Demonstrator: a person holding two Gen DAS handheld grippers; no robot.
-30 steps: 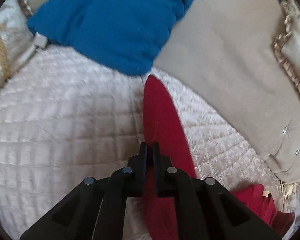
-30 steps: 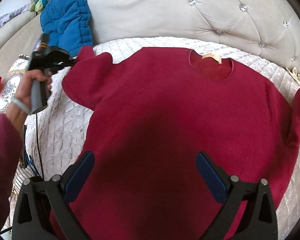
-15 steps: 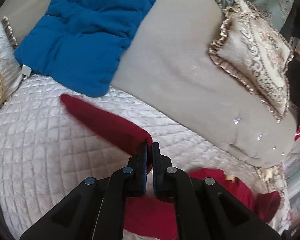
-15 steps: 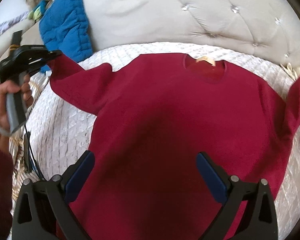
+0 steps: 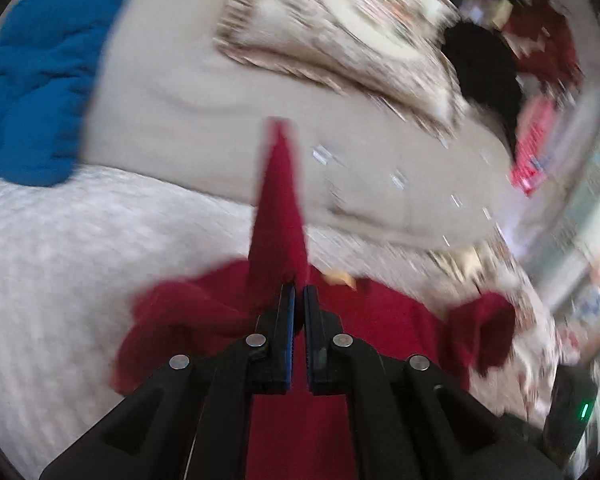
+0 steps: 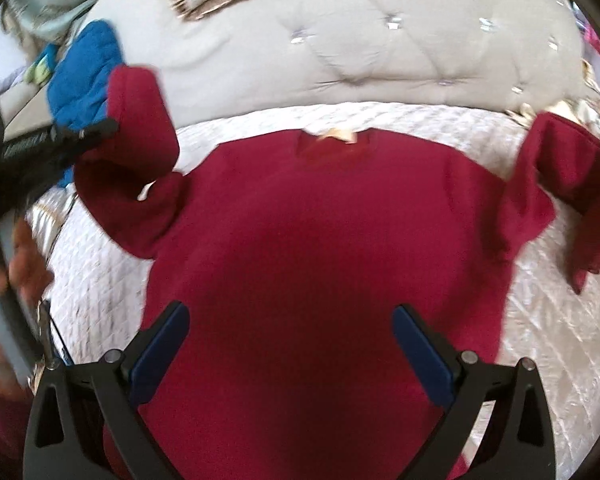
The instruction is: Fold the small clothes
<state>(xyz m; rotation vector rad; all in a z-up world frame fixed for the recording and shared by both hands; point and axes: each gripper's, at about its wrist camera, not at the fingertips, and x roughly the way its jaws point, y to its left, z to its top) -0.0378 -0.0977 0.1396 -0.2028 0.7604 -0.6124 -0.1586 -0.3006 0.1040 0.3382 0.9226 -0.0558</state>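
Dark red sweater (image 6: 320, 240) lies flat, front up, collar away; its left sleeve (image 6: 140, 120) is lifted and bent upward, its right sleeve (image 6: 580, 184) folded back on itself

A white quilted bedspread (image 6: 540, 340) covers the bed. Behind it rises a beige tufted headboard (image 6: 360, 40) set with small shiny buttons. A blue padded blanket (image 6: 86, 76) leans on the headboard's left end. 1 ornate fringed cushion (image 5: 340, 40) rests on top of the headboard. Right of the headboard the clutter is blurred.
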